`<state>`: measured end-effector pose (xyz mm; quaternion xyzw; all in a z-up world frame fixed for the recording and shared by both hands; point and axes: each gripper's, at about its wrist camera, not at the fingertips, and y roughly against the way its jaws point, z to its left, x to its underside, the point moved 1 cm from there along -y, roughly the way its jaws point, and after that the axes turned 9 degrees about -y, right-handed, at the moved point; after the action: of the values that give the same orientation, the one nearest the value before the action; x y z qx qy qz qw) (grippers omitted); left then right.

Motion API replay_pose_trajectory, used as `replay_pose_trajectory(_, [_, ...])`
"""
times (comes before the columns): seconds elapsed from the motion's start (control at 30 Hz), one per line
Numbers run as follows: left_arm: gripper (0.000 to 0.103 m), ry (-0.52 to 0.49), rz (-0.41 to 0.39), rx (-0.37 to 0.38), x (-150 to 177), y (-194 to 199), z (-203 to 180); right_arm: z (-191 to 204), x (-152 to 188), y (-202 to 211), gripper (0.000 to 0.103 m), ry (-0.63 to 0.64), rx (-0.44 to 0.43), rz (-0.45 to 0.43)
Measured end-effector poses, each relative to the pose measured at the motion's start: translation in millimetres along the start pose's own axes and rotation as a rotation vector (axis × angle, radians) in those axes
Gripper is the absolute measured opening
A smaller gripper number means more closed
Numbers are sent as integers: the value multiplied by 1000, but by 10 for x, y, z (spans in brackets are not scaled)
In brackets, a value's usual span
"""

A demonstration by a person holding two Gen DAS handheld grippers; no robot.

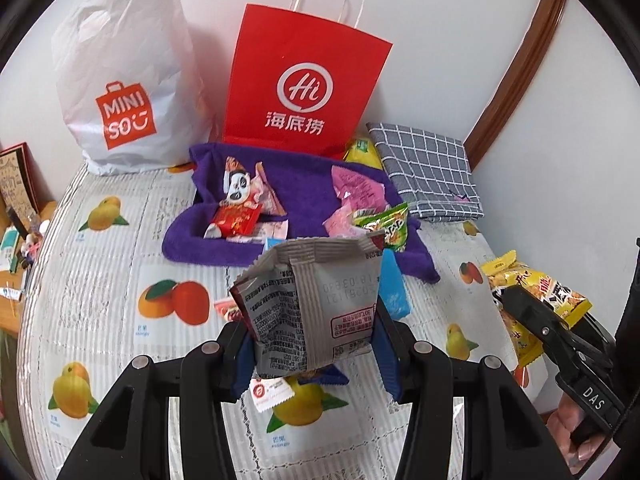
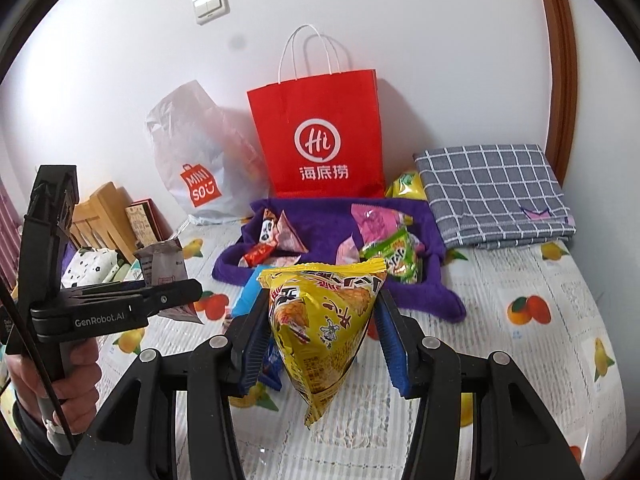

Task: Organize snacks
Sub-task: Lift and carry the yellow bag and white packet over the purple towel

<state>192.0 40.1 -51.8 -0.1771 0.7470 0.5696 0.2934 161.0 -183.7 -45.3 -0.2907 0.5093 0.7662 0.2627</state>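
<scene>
The bench (image 1: 100, 280) wears a fruit-printed cover and stands against a white wall. At its back, a white MINISO plastic bag (image 1: 124, 76) bulges beside an upright red paper bag (image 1: 304, 80) with white cord handles; neither view shows what is inside either bag. Right of the red bag lies a folded grey checked cloth (image 1: 428, 168).

In front of the red bag a purple towel (image 1: 300, 196) is heaped into a shallow nest that holds loose snacks: a panda-print packet (image 1: 240, 188) over a red one, pink wrappers (image 1: 360, 192), and a green packet (image 1: 386, 228) at its near edge. A yellow-green pouch (image 1: 360, 148) is wedged between the red bag and the checked cloth. A blue packet (image 1: 394, 284) lies on the bench just beside the towel.

The left gripper (image 1: 316, 344) is clamped on a crumpled grey foil snack packet (image 1: 316, 300), lifted above the bench. The right gripper (image 2: 320, 340) pinches a yellow snack bag (image 2: 324, 320), which hangs below its blue pads (image 2: 390, 344).

Only the right wrist view shows a wall switch (image 2: 211, 4) and a wooden chair (image 2: 100, 208) off the bench's left; only the left wrist view shows a small white sachet (image 1: 272, 394) under the left gripper.
</scene>
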Motion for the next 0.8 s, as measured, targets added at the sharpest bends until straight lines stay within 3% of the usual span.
replay_pose_trajectory(0.8, [48, -15, -31, -2, -398, -144, 57, -46, -472, -334, 50, 14, 6, -25])
